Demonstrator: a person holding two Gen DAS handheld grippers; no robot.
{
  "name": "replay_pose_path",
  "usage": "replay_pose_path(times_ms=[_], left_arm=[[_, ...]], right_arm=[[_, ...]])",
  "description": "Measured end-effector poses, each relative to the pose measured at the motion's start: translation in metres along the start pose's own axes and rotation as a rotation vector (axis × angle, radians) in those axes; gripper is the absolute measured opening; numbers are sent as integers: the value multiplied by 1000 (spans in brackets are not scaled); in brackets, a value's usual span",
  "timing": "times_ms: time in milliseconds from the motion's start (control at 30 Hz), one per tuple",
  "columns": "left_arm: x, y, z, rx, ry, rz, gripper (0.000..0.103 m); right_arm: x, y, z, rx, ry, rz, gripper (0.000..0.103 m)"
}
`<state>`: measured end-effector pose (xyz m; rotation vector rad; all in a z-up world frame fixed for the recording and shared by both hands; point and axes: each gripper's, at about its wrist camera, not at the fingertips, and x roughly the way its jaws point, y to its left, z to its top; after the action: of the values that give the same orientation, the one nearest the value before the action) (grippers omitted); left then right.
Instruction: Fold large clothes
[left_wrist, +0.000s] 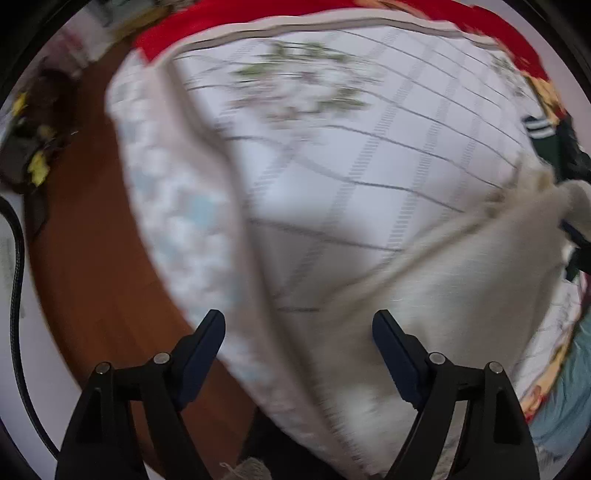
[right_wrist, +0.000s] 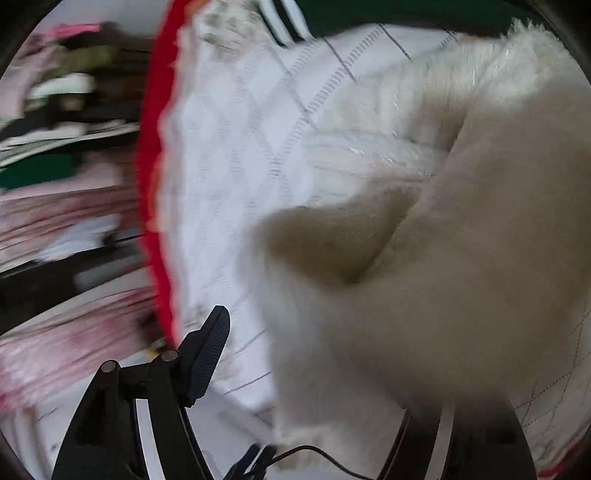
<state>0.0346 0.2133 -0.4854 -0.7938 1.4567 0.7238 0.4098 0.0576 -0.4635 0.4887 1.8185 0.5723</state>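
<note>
right finger (right_wrist: 424, 428): was buried under the fluffy white garment (right_wrist: 424, 258)
shelf clutter (right_wrist: 66, 110): was too smeared to identify (motion blur)

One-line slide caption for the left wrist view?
Left gripper open above a blurred white fluffy garment lying on a grid-patterned bedspread, wooden floor alongside.

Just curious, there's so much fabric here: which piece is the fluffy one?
The cream fleece garment; its pile is fuzzy, while the white checked sheet under it is flat and lined.

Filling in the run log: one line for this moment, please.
stage: mid-fold | left gripper: open, empty | right gripper: fuzzy cream garment draped over, state unclear | surface: checked bedspread
</note>
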Motion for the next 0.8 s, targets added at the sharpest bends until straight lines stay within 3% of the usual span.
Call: replay_pose_path(times_ms=[100,267,367,433,500,567,600,667,733,767,800], left_arm=[[-11,8,-4,6,-42,60,82],[-11,-43,-6,153,-153,108,87],[31,-59,0,204,-117,188,88],[55,-53,11,194,-69,195,95],[54,-50,18,183,-78,203,100],[46,-51,22,198,-102,224,100],[43,-53,23,206,-110,236,100],[35,-56,26,223,-133,252,100],[29,-60,27,240,-157,279,100],[23,-60,28,243,-178,296,100],[18,-60,29,239,-194,309,100]], right_arm=[[-51,-12,-6,-49,-85,10,76],[-129,-78,-5,0,-244,-148,76],[-144,-125,6,21,-256,-218,76],[-133,-154,21,11,-225,-234,76],[-111,-179,35,2,-167,-172,76],[-85,-197,52,18,-111,-66,76],[-68,-208,61,30,-65,36,76],[-46,-214,71,47,-30,114,76],[-45,-209,74,21,-82,133,59],[-48,-208,72,29,-105,140,39],[-51,-210,70,56,-123,156,36]])
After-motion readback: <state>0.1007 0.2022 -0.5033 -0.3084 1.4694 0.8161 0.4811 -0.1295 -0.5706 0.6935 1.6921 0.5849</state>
